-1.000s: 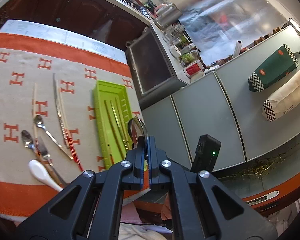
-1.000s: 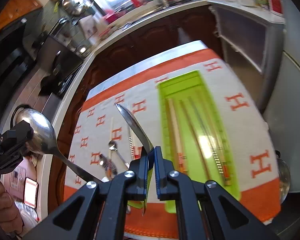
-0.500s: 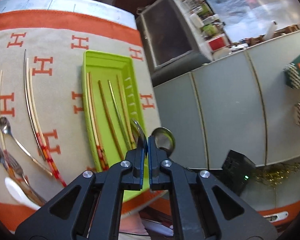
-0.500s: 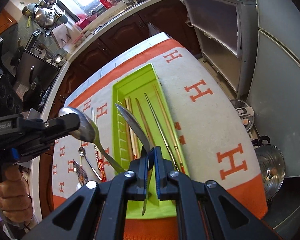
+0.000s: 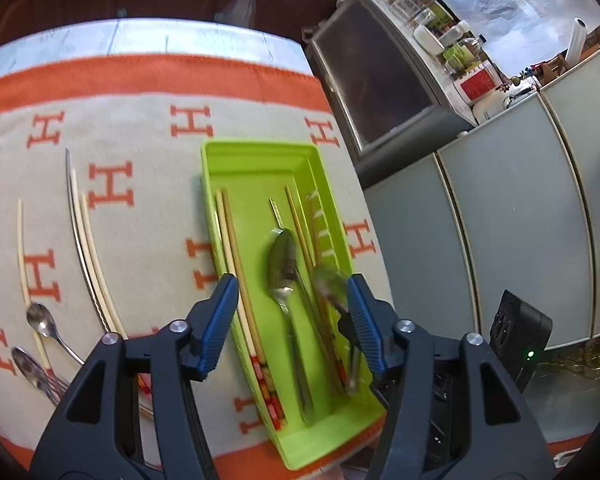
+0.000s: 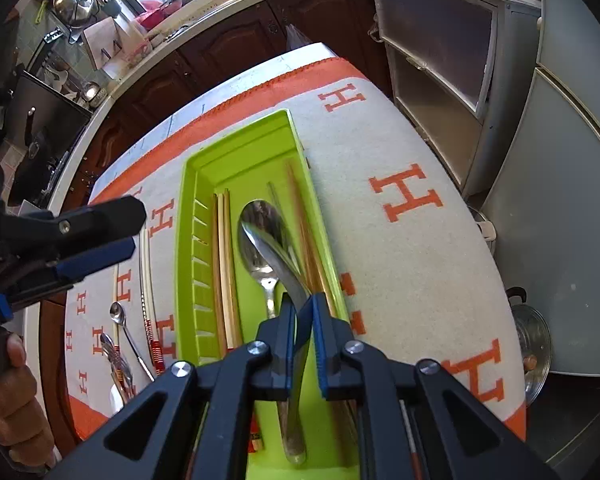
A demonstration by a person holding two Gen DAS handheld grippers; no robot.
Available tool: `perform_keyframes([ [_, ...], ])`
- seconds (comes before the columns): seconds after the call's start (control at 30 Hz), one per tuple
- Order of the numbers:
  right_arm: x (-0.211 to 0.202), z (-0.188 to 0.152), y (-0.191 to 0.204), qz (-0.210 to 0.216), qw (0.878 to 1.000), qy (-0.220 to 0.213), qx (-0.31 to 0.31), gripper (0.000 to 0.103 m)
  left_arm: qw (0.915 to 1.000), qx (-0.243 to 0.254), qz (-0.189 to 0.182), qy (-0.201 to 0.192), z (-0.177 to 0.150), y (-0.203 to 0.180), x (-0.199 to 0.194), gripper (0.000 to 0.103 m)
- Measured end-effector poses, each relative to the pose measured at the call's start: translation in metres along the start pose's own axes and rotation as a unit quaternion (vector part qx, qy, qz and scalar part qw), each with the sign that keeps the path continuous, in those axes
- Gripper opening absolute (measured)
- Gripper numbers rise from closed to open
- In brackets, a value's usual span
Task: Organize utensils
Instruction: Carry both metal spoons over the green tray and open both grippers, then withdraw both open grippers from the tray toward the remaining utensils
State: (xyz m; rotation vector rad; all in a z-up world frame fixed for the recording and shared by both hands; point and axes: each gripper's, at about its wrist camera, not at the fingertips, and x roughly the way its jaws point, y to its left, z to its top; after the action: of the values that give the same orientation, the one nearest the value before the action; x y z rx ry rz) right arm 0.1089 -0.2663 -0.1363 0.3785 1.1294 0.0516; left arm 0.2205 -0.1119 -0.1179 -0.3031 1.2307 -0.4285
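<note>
Spoons over the green tray

Left gripper (image 5: 288, 320) hung with fingers spread wide above a green tray (image 5: 260, 160) on the cloth-covered desk (image 5: 140, 128). One spoon (image 5: 284, 268) lay inside among chopsticks (image 5: 230, 240). Right gripper (image 6: 301, 312) stayed clamped on a second spoon (image 6: 284, 256) just over the tray.

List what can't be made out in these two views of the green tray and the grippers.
- Left wrist view: the spoon by the right gripper is motion-blurred; its outline is unclear.
- Right wrist view: the held spoon hides the tray floor beneath it.
- Right wrist view: the right gripper covers the chopsticks' near ends.
- Left wrist view: the left gripper hides the small spoons' handles.
</note>
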Motion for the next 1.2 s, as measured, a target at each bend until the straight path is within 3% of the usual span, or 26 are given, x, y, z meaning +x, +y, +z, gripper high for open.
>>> perform_keyframes([
  [0.3, 0.005, 0.001, 0.002, 0.015, 1.000, 0.013, 0.002, 0.017, 0.9993, -0.004, 0.036, -0.014, -0.001, 0.010, -0.008, 0.054],
  [0.57, -0.001, -0.010, 0.017, 0.036, 0.999, 0.013, -0.019, 0.017, 0.9939, 0.006, 0.097, -0.053, -0.023, 0.036, -0.051, 0.054],
  [1.03, -0.018, -0.042, 0.071, 0.067, 0.993, 0.005, -0.098, 0.017, 0.9799, -0.017, 0.179, -0.087, -0.113, 0.098, -0.113, 0.054],
  [1.13, -0.021, -0.053, 0.090, 0.074, 0.989, 0.002, -0.126, 0.017, 0.9751, -0.018, 0.204, -0.086, -0.132, 0.108, -0.117, 0.054],
  [1.2, -0.021, -0.059, 0.099, 0.080, 0.987, 0.005, -0.140, 0.017, 0.9765, -0.031, 0.199, -0.076, -0.145, 0.118, -0.118, 0.054],
])
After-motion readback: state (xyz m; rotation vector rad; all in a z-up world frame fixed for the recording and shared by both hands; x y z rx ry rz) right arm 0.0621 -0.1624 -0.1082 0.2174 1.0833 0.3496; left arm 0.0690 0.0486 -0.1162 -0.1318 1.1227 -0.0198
